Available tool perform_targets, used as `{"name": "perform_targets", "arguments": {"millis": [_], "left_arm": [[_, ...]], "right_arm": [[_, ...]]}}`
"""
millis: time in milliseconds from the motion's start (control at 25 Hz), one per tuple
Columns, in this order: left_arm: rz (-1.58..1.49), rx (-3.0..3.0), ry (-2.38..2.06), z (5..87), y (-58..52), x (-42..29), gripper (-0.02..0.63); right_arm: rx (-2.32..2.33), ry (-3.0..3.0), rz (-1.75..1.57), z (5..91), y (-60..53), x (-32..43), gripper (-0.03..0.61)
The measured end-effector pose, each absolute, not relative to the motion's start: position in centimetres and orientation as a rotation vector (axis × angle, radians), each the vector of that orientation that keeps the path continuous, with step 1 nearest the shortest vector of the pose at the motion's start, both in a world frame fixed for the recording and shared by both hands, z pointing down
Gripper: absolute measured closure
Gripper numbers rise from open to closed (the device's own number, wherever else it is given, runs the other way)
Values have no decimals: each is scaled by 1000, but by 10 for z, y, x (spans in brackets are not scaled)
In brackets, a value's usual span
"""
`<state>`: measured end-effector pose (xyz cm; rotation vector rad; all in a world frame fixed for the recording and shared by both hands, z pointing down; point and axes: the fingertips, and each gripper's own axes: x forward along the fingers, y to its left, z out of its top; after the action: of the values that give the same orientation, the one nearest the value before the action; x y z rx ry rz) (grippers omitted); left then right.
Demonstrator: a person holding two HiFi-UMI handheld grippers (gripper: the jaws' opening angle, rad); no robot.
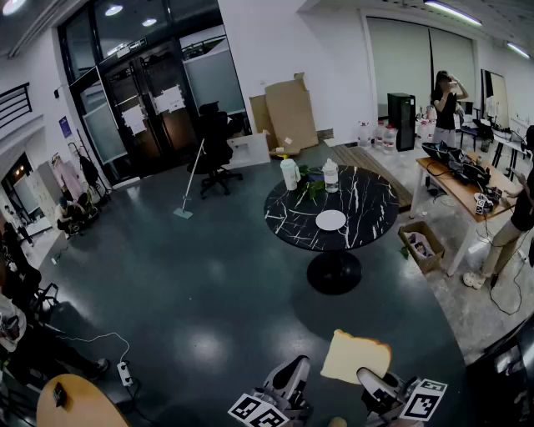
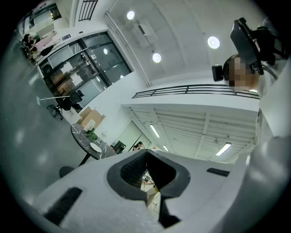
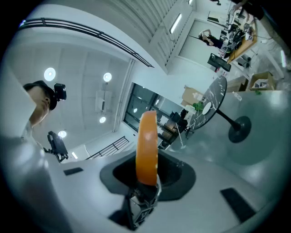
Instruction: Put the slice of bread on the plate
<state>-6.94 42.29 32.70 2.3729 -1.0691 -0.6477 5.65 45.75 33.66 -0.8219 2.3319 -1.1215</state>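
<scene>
Pale-crusted bread [image 1: 356, 356] sits in the right gripper [image 1: 371, 382], whose jaws are pinched on its lower edge, well apart from the white plate [image 1: 330, 220] on the black marble counter [image 1: 371, 196] at 12 o'clock. The left gripper [image 1: 292, 375], at 9 o'clock, hangs closed and empty. The carry appears under way. The next move likely calls for bringing the slice over the plate, lowering it flat and releasing.

The room is evenly bright. Round ceiling lamps [image 1: 113, 10] far beyond the table [image 1: 334, 208] and strip lights [image 1: 455, 12] off to its right wash the white walls [image 1: 334, 58]. On the dark floor [image 1: 204, 342] this side of the table, the lamps come back as soft, pale glare patches. Only a faint shadow lies under the table. Straight lines bow towards every edge, and both gripper views fade to black at the corners. Close to the lens, the slice of bread [image 3: 148, 148] looks soft-edged.
</scene>
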Motion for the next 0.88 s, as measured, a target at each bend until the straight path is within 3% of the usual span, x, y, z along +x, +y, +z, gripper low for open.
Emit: {"name": "perform_targets", "arguments": {"millis": [880], "left_arm": [[-604, 2397, -1041, 351, 298, -17, 606]], "right_arm": [[-865, 2276, -1119, 350, 344, 105, 486]]}}
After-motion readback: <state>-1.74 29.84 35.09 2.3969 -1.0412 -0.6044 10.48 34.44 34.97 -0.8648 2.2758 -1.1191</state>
